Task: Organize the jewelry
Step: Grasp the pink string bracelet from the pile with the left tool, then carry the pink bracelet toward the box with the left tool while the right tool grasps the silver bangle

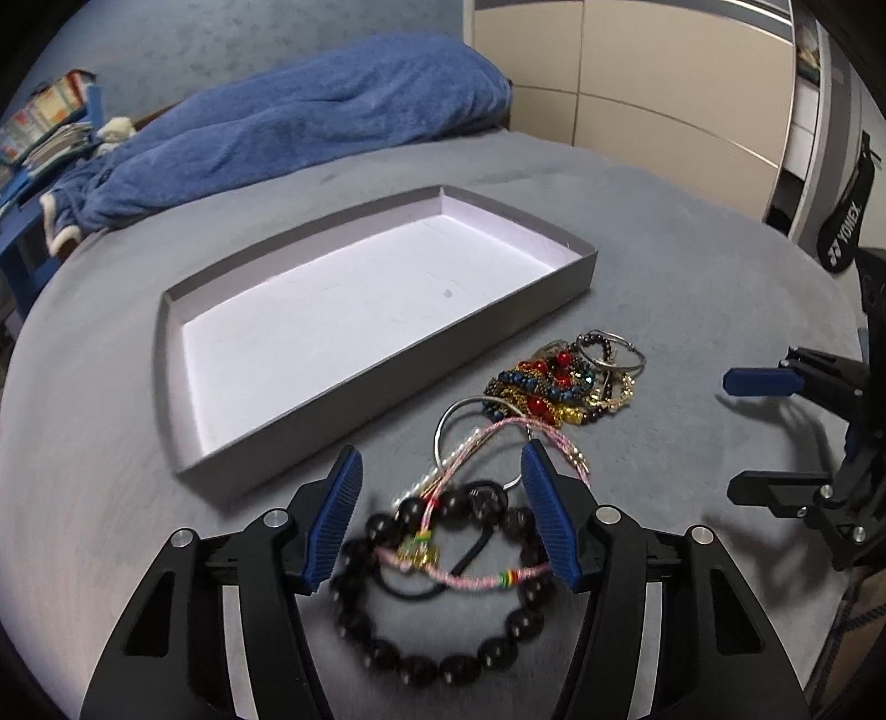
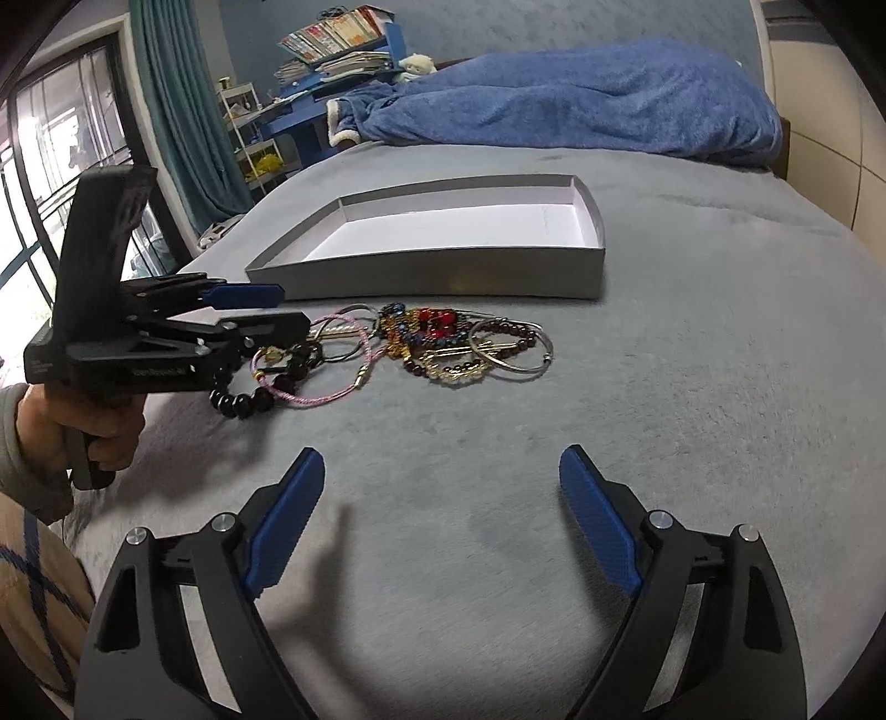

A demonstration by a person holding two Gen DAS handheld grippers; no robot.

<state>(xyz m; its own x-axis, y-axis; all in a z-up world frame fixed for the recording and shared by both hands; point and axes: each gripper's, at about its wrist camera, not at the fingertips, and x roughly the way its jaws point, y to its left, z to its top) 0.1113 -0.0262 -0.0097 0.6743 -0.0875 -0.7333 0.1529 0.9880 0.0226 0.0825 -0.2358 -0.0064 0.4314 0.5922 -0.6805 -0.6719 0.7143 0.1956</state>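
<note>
A shallow grey box (image 1: 576, 246) with a white inside lies on the grey bed cover; it also shows in the right wrist view (image 2: 443, 271). A tangle of jewelry (image 1: 559, 382) (image 2: 443, 338) lies beside it: beaded strands, gold chains, silver hoops. A dark bead bracelet (image 1: 443, 659) (image 2: 243, 401) and a pink cord bracelet (image 1: 476, 579) (image 2: 332, 393) lie nearest my left gripper (image 1: 440, 468), which is open with its fingers either side of them, low over the cover. My right gripper (image 2: 440, 462) is open and empty, short of the pile.
A blue blanket (image 1: 310, 122) is heaped at the far end of the bed. Cupboard doors (image 1: 637, 72) stand behind. A blue shelf with books (image 2: 338, 39) and a curtained window (image 2: 177, 111) are on the left in the right wrist view.
</note>
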